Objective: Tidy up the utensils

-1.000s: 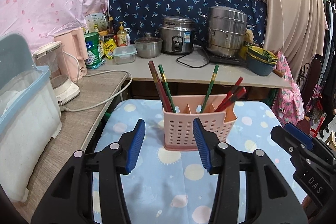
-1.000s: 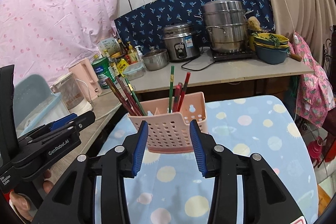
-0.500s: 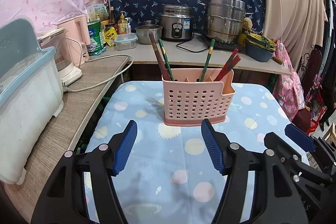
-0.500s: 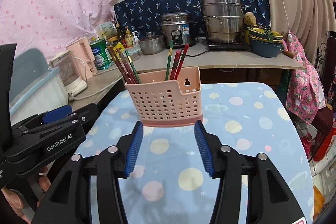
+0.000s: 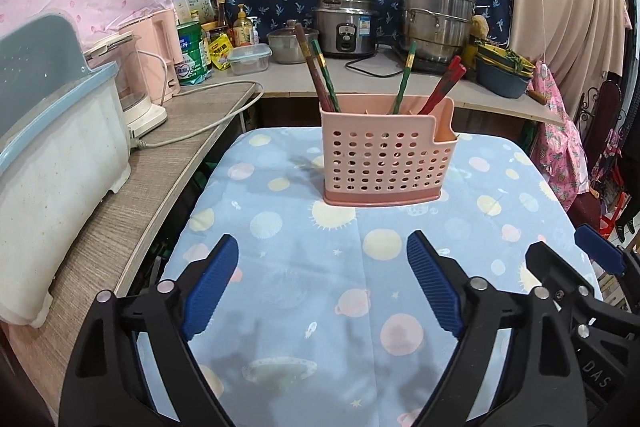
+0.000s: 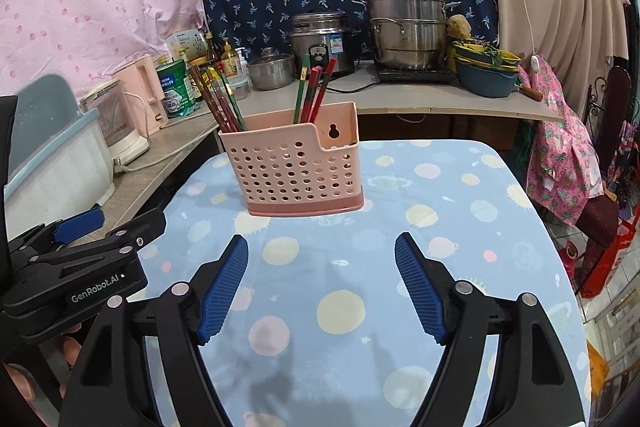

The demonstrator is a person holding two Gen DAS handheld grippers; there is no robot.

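Note:
A pink perforated utensil holder [image 5: 386,159] [image 6: 298,169] stands upright on the table with the blue planet-print cloth [image 5: 360,307] [image 6: 360,287]. Several chopsticks lean in it: brown and green ones [image 5: 318,75] [image 6: 218,99] at its left, a green one [image 5: 404,83] and red ones [image 5: 444,87] [image 6: 316,91] further right. My left gripper [image 5: 322,267] hangs near the table's front, well short of the holder, its jaws opening with nothing between them. My right gripper [image 6: 320,265] is beside it, likewise back from the holder, jaws opening and empty.
A counter runs along the left with a white and blue bin [image 5: 48,155], a kettle [image 5: 132,95] and a cord [image 5: 208,123]. At the back stand a rice cooker [image 5: 346,29], a steel steamer [image 5: 436,17], tins and bottles. Clothes hang at the right.
Both grippers drew back from the holder and lower toward the table's front. Their jaws spread from around half-closed to wide apart. The holder and chopsticks stayed put.

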